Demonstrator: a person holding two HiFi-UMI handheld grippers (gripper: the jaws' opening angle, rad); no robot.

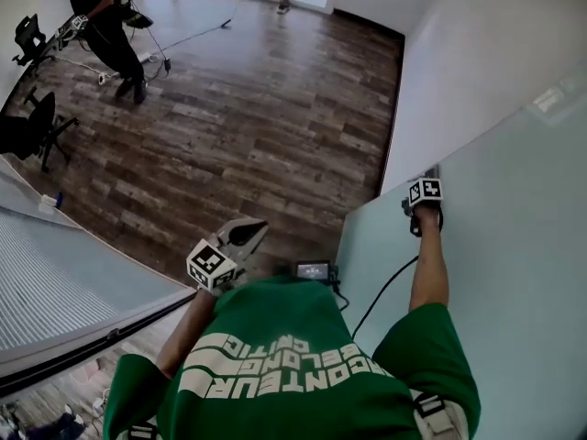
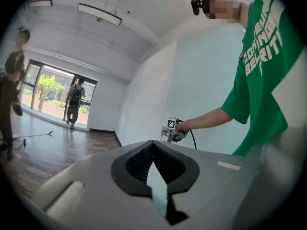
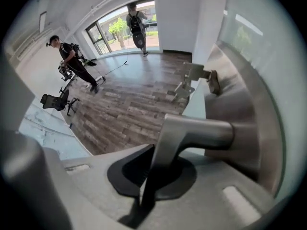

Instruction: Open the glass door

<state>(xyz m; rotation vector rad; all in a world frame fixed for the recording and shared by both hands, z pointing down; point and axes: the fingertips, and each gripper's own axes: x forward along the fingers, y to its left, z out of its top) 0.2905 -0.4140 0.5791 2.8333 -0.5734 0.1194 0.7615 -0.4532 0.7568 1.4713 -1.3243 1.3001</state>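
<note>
The frosted glass door [image 1: 514, 273] fills the right of the head view. In the right gripper view its metal lever handle [image 3: 192, 133] runs from the door's steel plate [image 3: 240, 119] down into my right gripper [image 3: 152, 176], which is shut on it. From the head view, the right gripper [image 1: 424, 200] sits at the door's edge under its marker cube. The left gripper view shows the same grip from the side, with the right gripper [image 2: 170, 134] against the glass door [image 2: 206, 90]. My left gripper [image 1: 252, 232] hangs free over the floor, its jaws [image 2: 156, 176] shut on nothing.
Beyond the door lies a wood plank floor [image 1: 266, 117], and a white wall [image 1: 468, 53] meets the door's far edge. A ribbed glass partition [image 1: 55, 282] stands at the left. A person [image 1: 105, 26] and an office chair [image 1: 37, 131] are far off.
</note>
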